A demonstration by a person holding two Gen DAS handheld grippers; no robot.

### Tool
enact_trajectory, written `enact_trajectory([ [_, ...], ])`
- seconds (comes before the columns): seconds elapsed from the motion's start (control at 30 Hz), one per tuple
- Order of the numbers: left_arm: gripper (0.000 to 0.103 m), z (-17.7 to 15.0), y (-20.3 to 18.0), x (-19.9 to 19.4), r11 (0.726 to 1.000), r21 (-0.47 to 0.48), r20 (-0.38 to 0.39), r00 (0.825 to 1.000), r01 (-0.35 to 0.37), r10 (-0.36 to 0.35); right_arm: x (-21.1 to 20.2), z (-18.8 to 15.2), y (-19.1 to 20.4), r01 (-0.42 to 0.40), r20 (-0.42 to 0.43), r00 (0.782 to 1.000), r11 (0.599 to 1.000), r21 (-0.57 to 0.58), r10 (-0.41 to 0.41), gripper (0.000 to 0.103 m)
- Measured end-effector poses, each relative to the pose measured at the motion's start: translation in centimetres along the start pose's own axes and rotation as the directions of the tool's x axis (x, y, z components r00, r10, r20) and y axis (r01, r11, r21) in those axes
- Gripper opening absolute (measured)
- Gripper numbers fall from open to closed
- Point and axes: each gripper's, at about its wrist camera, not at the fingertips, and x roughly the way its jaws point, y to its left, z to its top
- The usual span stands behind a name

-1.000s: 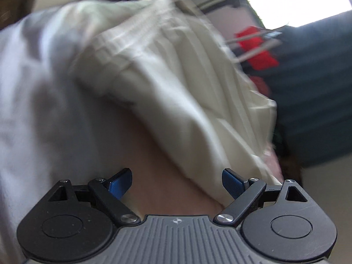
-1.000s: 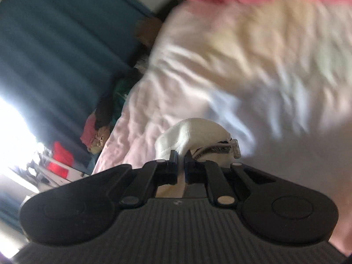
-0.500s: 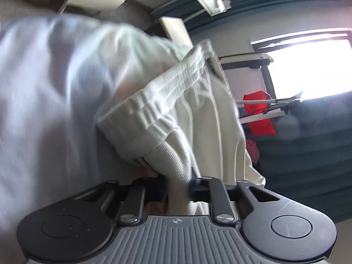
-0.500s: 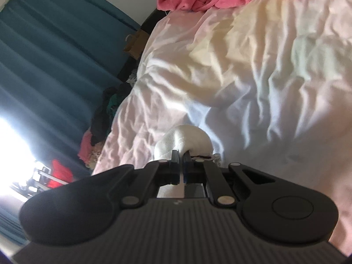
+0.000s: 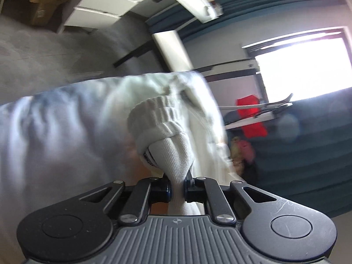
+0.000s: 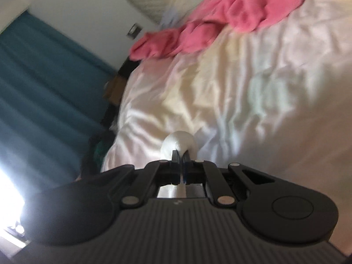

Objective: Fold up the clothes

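The left tool point(image 5: 177, 188) is clenched on a bunched fold of the white ribbed garment point(image 5: 167, 121), right at its elasticated waistband, and the cloth rises and drapes away from the jaws. The right tool point(image 6: 180, 157) is also clamped tight, with a small rounded tuft of the same white fabric poking out past its tips. Both views are tilted and a little blurred, so the garment seems to be held up in the air above the bed point(image 6: 253, 92), whose rumpled pale sheet fills the right-hand view; a pink garment point(image 6: 209, 28) lies crumpled near the bed's far edge.

The step in hand looks like lifting and spreading the piece before laying it flat. To do it well, keep both grips firm, draw the two tools apart until the waistband hangs taut and level between them, then let the loose cloth drop straight. Lower it onto bare sheet, well apart from the pink garment, trailing end first so it lands without wrinkles. Watch the thin pinch on the right: it may slip if tugged sharply
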Motion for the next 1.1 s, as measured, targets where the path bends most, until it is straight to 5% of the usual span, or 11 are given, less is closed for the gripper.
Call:
enact_trajectory([
  [0.2,0.013,-1.1,6.4,1.5,0.994,-0.01,-0.071,0.991,-0.112,0.111,1.4,-0.6,-2.1,0.254,-0.07,0.964,0.966,-0.047,-0.257,0.005],
  [0.3,0.025,-0.9,4.9,1.0,0.977,0.141,-0.066,0.983,-0.162,0.173,2.1,-0.8,-3.0,0.302,-0.119,0.945,0.952,-0.051,-0.306,0.009],
  [0.47,0.072,-2.5,-0.3,-1.3,0.842,0.434,0.067,0.944,-0.32,0.324,1.9,-1.0,-2.3,0.274,-0.115,0.953,0.958,-0.079,-0.282,0.015],
  [0.53,0.088,-4.2,-2.2,-2.6,0.769,0.511,0.167,0.922,-0.384,0.349,1.7,-1.2,-1.0,0.259,-0.072,0.96,0.957,-0.131,-0.27,0.038],
  [0.6,0.093,-6.8,-4.0,-3.8,0.684,0.561,0.299,0.885,-0.466,0.358,1.1,-1.2,0.1,0.241,-0.006,0.969,0.956,-0.164,-0.245,0.084],
  [0.63,0.095,-7.9,-4.9,-4.1,0.661,0.581,0.333,0.88,-0.475,0.339,0.7,-1.3,0.7,0.234,0.037,0.972,0.956,-0.178,-0.231,0.087],
  [0.7,0.097,-10.2,-6.5,-4.6,0.653,0.614,0.351,0.894,-0.444,0.278,0.3,-1.6,2.1,0.213,0.1,0.976,0.951,-0.226,-0.195,0.087],
  [0.8,0.097,-13.9,-9.1,-3.8,0.666,0.654,0.325,0.928,-0.358,0.181,1.2,-2.7,4.2,0.134,0.085,0.99,0.926,-0.352,-0.111,0.086],
  [0.9,0.098,-18.0,-12.1,-1.4,0.653,0.703,0.298,0.95,-0.283,0.091,3.3,-4.9,6.4,-0.026,-0.051,0.999,0.868,-0.496,0.001,0.084],
  [1.03,0.1,-23.9,-14.8,3.8,0.584,0.787,0.233,0.972,-0.2,0.018,5.4,-8.8,9.0,-0.135,-0.147,0.988,0.689,-0.712,0.042,0.084],
  [1.1,0.101,-26.4,-14.8,6.1,0.535,0.828,0.207,0.978,-0.166,-0.016,6.6,-9.9,9.6,-0.143,-0.162,0.986,0.65,-0.747,0.03,0.084],
])
